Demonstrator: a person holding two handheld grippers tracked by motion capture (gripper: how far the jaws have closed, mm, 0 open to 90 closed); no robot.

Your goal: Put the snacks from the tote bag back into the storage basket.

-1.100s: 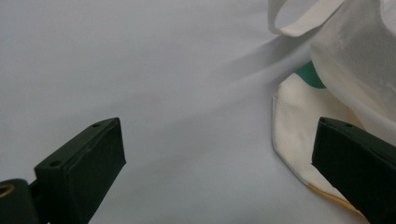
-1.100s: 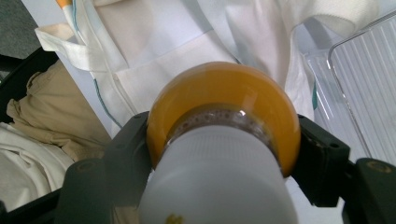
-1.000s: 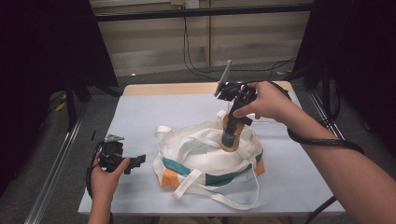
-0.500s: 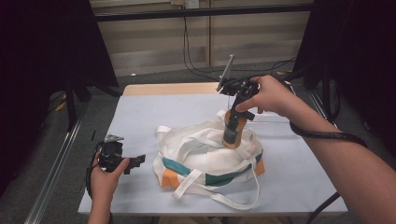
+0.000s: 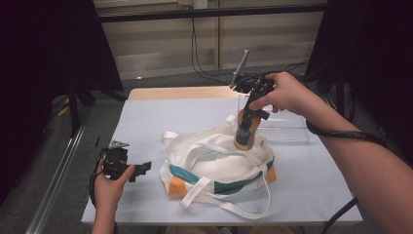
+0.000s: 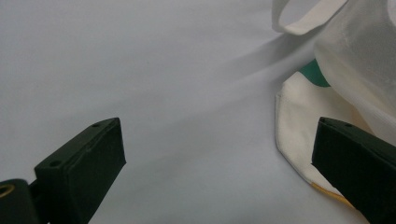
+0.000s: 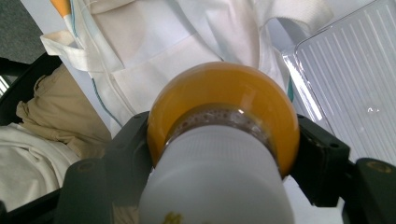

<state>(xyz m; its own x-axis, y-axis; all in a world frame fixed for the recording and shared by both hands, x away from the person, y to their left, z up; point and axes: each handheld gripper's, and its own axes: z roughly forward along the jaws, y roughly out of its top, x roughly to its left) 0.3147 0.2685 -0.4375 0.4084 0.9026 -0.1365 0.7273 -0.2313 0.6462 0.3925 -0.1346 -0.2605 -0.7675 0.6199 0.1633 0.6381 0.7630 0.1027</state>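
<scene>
A white cloth bag (image 5: pixel 219 163) with teal and orange patches lies in the middle of the table, straps spread toward the front. Above its far right side my right gripper (image 5: pixel 247 127) points down, shut on an orange juice bottle (image 5: pixel 244 137) with a white cap (image 7: pixel 219 182); in the right gripper view the bottle (image 7: pixel 224 112) sits between the jaws, near the neck, over the bag's cloth (image 7: pixel 154 51). My left gripper (image 5: pixel 139 170) rests low on the table left of the bag, open, nothing between its fingers. In the left gripper view the bag's corner (image 6: pixel 303 135) lies ahead on the right.
A clear plastic tray (image 5: pixel 287 127) sits at the far right of the table, just behind the bag; its ribbed surface (image 7: pixel 355 79) shows in the right gripper view. The table is covered in white (image 5: pixel 146 122). Cables hang behind the far edge.
The right hand with the bottle has shifted slightly; the bottle stays over the bag's far right side. The left gripper has not moved.
</scene>
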